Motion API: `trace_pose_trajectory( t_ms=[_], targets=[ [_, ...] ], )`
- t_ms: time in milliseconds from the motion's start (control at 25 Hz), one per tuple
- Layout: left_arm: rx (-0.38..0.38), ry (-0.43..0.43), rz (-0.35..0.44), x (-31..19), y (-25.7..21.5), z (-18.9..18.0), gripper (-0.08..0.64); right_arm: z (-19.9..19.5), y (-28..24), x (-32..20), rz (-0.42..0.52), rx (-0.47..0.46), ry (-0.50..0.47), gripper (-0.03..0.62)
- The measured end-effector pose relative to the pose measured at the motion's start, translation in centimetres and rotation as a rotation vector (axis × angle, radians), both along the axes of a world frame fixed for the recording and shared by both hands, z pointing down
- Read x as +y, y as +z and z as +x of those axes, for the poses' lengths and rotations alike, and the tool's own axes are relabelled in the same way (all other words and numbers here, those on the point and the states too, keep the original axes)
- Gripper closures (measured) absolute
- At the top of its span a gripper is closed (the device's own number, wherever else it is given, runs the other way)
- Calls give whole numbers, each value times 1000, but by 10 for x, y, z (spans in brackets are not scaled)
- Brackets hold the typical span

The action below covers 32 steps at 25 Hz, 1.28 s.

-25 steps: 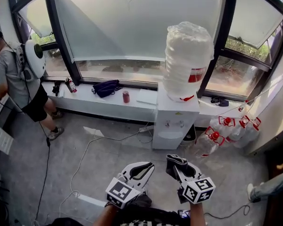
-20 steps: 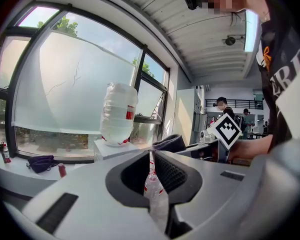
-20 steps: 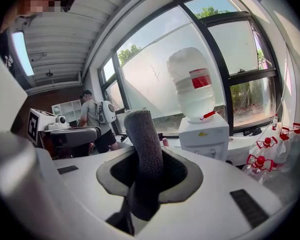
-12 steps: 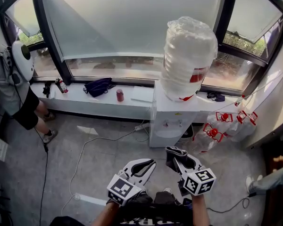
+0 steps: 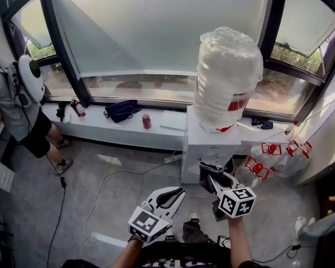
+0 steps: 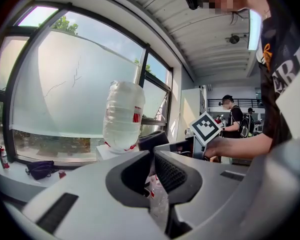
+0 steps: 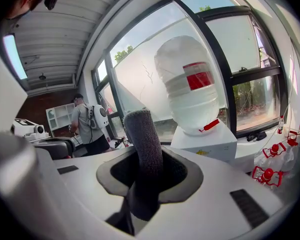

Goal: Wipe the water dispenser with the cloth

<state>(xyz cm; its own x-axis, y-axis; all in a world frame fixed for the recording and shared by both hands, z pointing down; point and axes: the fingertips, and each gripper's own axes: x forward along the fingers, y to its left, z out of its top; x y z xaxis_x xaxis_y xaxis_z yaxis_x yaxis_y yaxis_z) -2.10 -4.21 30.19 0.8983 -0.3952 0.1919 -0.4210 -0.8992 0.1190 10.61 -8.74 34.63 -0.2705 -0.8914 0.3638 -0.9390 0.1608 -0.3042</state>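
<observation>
- Head view shows us standing in front of the water dispenser [image 5: 207, 149]. It is a white box under the window, with a big bottle [image 5: 228, 77] upside down on top.
- Our right gripper [image 5: 211, 176] is up near the front of the water dispenser. We cannot tell if it touches the box.
- Its jaws squeeze tight on the cloth [image 5: 207, 172]. In the right gripper view the cloth is a dark gray roll that sticks up out of the jaws, and a bit hangs down below them.
- Our left gripper [image 5: 172, 195] is farther back from the water dispenser, to the left of the right one. Its jaws are pressed together and hold nothing.
- The cloth looks soft, light and floppy. We think it bends and squashes easily.
- Holding it near the middle, as we do, seems good, because a fat soft end sticks out to rub with.
- The water dispenser looks hard and smooth, so the cloth should slide on it well.
- The bottle may be heavy and only sits on top. We think we should push gently near it so it does not wobble.
- We think the wiping has not begun yet.
- Spare bottles with red caps [image 5: 268, 158] lie on the floor just right of the water dispenser, so we should watch our elbow there.
</observation>
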Motion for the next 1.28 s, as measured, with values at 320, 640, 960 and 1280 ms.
trace_pose_trajectory(
  t_ms=[320, 640, 960, 1280],
  targets=[
    [-5, -99, -1, -48, -1, 30, 517, 29, 32, -75, -70, -116, 1, 480],
    [-36, -187, -9, -79, 2, 49, 517, 48, 79, -144, -166, -214, 32, 480],
    [-77, -277, -19, -94, 4, 44, 517, 56, 117, -184, -275, -300, 101, 482],
    [-117, -289, -30, -97, 12, 49, 517, 97, 145, -198, -326, -374, 193, 482]
  ],
)
